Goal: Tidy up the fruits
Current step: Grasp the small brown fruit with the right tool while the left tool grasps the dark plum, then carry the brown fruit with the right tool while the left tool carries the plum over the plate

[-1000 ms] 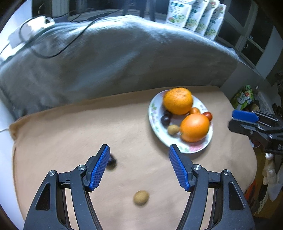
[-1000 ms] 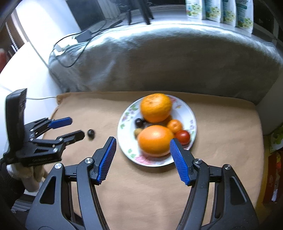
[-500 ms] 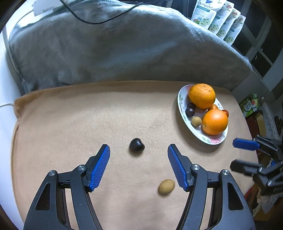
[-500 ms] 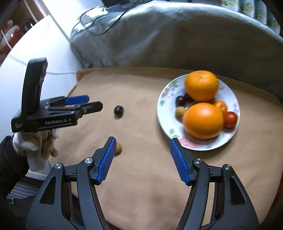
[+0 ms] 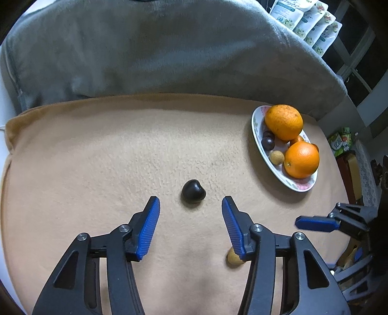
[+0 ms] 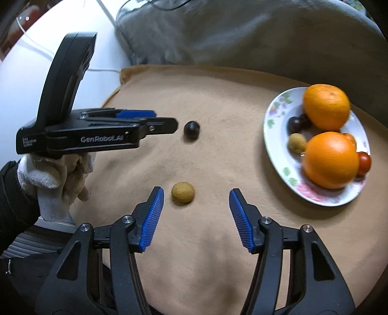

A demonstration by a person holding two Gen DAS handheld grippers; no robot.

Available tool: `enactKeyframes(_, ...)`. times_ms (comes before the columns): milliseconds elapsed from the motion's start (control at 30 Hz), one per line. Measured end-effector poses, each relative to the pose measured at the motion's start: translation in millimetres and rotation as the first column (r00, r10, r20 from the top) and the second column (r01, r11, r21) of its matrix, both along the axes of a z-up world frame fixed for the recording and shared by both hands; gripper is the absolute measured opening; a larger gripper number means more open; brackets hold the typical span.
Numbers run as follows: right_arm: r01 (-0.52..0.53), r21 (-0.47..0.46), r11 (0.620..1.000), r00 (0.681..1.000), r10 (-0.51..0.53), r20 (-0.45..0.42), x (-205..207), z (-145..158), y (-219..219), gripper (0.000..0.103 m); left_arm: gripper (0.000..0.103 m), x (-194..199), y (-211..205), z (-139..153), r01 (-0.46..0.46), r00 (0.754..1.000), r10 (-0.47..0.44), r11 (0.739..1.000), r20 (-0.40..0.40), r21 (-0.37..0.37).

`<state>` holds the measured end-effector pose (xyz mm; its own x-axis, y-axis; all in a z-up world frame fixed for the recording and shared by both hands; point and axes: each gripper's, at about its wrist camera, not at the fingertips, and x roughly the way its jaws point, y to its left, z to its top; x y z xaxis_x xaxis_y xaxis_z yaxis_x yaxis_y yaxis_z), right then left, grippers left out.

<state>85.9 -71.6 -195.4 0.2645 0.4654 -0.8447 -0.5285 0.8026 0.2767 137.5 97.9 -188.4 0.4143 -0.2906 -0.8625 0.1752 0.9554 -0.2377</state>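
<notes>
Readable text: one brand mark, on your left gripper.

In your right wrist view, "GenRobot.AI" runs in pale letters along the black body of the left gripper (image 6: pixel 167 121); the small print block at its rear end and the printing on the pouches (image 5: pixel 305 21) are too blurred to read.

A tan blanket (image 5: pixel 97 155) lies before a grey cushion (image 5: pixel 155 53), with white pouches (image 5: pixel 305 21) lined up behind.

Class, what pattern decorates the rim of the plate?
A floral print, pink and purple flowers with green leaves, on the white plate; clearest in the right wrist view.
</notes>
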Motion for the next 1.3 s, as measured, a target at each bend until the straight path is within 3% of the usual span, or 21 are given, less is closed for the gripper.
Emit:
enactKeyframes(200,-0.011,-0.008,1.000,1.000,0.011,-0.020,1,-16,15,0.055,0.045,4,-1,-10,0.019,1.000,-0.019,1.000,-0.014,-0.018)
enactKeyframes(300,-0.016,-0.018,1.000,0.999,0.015,-0.035,3,-23,20,0.045,0.044,7,-3,-15,0.030,0.999,-0.030,0.999,-0.020,-0.021)
enactKeyframes(733,-0.030,-0.050,0.998,0.998,0.027,-0.058,9,-41,36,0.044,0.036,24,-11,-30,0.057,0.997,-0.058,0.998,-0.046,-0.036)
enactKeyframes(1300,-0.064,-0.082,0.995,0.997,0.061,-0.046,12,-45,53,0.032,0.026,28,-17,-38,0.064,0.996,-0.065,0.998,-0.060,-0.020)
